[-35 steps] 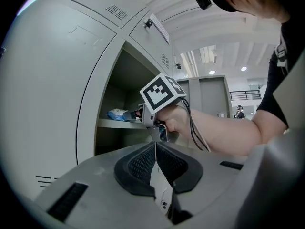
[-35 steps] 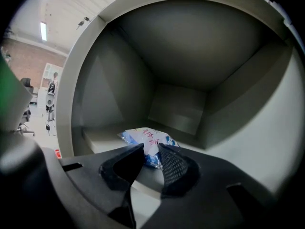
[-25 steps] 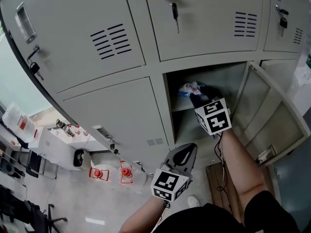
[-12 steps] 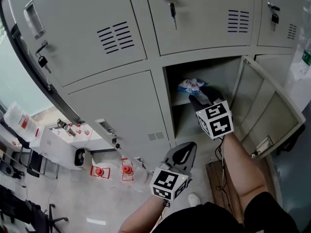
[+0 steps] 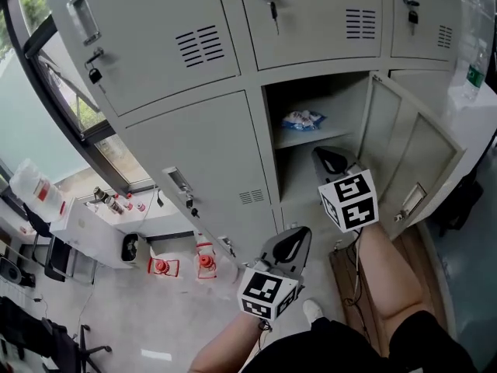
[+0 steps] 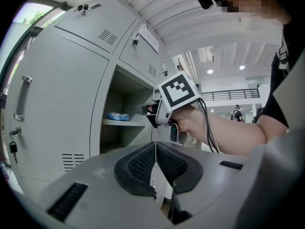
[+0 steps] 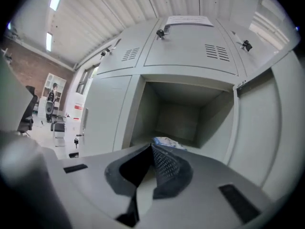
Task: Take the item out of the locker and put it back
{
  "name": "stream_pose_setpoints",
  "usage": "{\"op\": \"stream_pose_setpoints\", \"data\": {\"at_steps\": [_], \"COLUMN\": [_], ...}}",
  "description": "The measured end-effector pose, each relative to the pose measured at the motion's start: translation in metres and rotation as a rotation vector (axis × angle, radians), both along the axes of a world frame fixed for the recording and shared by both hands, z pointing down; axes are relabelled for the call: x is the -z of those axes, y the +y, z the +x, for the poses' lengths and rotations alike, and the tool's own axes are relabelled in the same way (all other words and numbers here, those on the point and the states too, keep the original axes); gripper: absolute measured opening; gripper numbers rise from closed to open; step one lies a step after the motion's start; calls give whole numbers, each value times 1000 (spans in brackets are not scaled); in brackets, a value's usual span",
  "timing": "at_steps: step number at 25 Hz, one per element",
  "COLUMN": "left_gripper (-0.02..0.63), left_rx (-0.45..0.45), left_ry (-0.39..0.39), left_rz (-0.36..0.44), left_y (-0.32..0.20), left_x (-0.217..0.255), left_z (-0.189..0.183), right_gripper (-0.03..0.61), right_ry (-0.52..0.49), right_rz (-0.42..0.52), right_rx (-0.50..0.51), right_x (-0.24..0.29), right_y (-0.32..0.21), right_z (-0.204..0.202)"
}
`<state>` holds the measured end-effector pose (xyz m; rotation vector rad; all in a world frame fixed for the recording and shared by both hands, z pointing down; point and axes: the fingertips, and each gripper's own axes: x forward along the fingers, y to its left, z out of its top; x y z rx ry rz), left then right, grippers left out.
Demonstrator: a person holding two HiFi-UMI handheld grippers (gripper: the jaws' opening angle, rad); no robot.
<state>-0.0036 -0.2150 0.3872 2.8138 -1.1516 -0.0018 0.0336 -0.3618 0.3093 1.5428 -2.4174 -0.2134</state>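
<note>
The item, a blue-and-white packet [image 5: 303, 119], lies on the shelf [image 5: 326, 137] inside the open locker. It also shows in the left gripper view [image 6: 116, 116] and just past the jaws in the right gripper view [image 7: 167, 142]. My right gripper [image 5: 330, 160] hangs outside the opening, below and in front of the shelf. Its jaws have just been closing and now stand shut [image 7: 152, 149] with nothing between them. My left gripper [image 5: 291, 243] is lower and nearer to me, shut and empty [image 6: 156, 147], and points level at the lockers.
The locker door [image 5: 411, 154] stands swung open to the right. Closed lockers with keys [image 5: 273, 10] surround the opening. Down on the floor at the left are small orange cones [image 5: 203, 261], a white cabinet [image 5: 101, 228] and a wooden board [image 5: 349, 278].
My right gripper has drawn back out of the locker mouth and shut, leaving the packet on the shelf. My left gripper has shifted back a little as well.
</note>
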Motion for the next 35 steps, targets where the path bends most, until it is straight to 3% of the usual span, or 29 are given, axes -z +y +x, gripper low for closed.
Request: {"op": "stream_pose_setpoints", "data": {"at_steps": [10,22,35], "left_gripper": [20,20,20], "left_rx": [-5,22,94], "left_ry": [3,1,8], "left_rz": [-20,-68,-87], "left_y": [71,119,144], "left_x": [-14,-41,-40], "left_z": [-20,-30,3], "right_gripper": [54,54,54], "right_ry": [-82,-86,-160], "right_rz": [-35,-129,-160], "right_rx": [72,83,161], "right_x": [-28,-84,-94], "right_y": [101,199,250], "right_z": [-17,-18,10]}}
